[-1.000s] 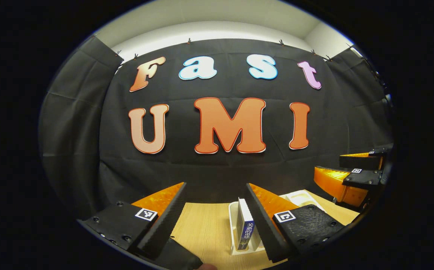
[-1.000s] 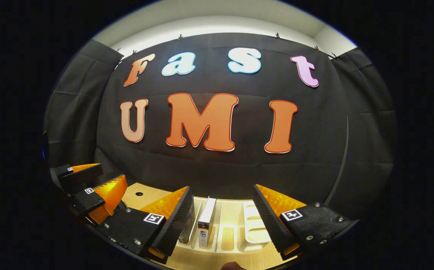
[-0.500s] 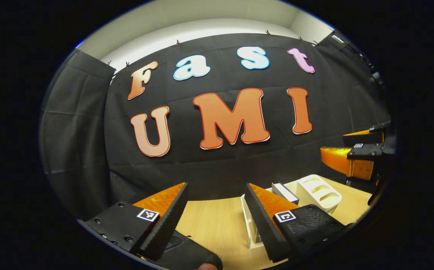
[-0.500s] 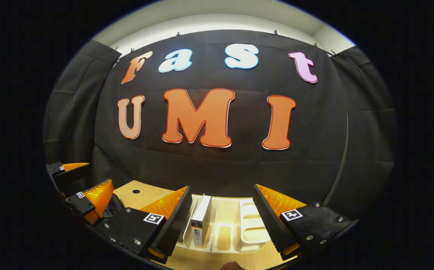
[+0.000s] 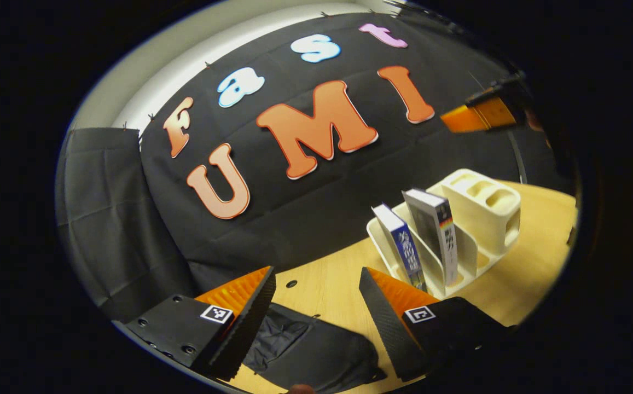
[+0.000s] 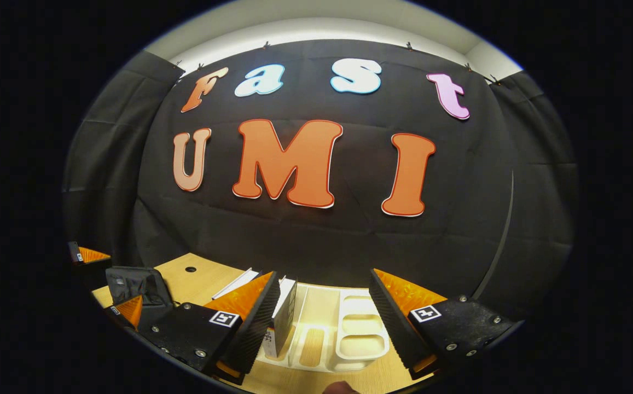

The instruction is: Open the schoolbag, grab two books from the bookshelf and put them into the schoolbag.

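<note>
Left tongs [image 5: 316, 306], right tongs [image 6: 324, 312]: orange ribbed fingers, black screwed mounts, square markers.

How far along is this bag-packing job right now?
Nothing looks finished yet. Both books, the blue one and the grey one, stand in the white bookshelf. The black schoolbag lies on the table below the open left gripper, which holds nothing. The right gripper is open above the shelf. Opening the bag and moving both books remain.

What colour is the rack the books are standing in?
The plastic book rack is cream-white, seen best in the left gripper view.
</note>
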Action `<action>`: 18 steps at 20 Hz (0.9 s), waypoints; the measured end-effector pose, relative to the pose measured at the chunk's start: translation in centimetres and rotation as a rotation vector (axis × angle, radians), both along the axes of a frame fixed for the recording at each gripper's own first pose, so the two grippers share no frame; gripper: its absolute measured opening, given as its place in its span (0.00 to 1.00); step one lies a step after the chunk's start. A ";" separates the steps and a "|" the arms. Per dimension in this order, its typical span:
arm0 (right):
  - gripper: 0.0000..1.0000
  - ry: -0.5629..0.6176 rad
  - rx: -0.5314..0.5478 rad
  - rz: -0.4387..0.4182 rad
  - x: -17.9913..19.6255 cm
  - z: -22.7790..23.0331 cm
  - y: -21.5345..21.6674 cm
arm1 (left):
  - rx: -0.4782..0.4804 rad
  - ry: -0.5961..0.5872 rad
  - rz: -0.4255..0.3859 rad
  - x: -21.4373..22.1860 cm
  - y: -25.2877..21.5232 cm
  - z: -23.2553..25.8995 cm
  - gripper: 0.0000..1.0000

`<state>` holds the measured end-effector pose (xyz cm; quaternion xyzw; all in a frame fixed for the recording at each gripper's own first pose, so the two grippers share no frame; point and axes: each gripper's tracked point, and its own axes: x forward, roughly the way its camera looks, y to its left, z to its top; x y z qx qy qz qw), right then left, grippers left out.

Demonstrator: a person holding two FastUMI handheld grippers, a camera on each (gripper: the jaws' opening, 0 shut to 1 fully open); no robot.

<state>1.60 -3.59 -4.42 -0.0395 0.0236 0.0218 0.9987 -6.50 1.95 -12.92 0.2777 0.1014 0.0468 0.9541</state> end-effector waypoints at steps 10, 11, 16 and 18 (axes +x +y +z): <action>0.98 0.044 -0.013 0.034 0.6 -2.9 -1.8 | 0.281 0.334 0.105 -5.5 5.3 -15.7 0.99; 0.98 0.045 -0.016 0.038 0.5 -3.0 -1.9 | 0.291 0.359 0.122 -6.1 5.9 -16.8 0.98; 0.98 0.034 -0.026 0.046 0.1 -2.7 -2.7 | 0.341 0.425 0.204 -7.4 8.3 -20.8 0.98; 0.98 0.029 -0.030 0.040 -0.1 -2.7 -3.4 | 0.358 0.436 0.239 -7.0 9.3 -21.6 0.98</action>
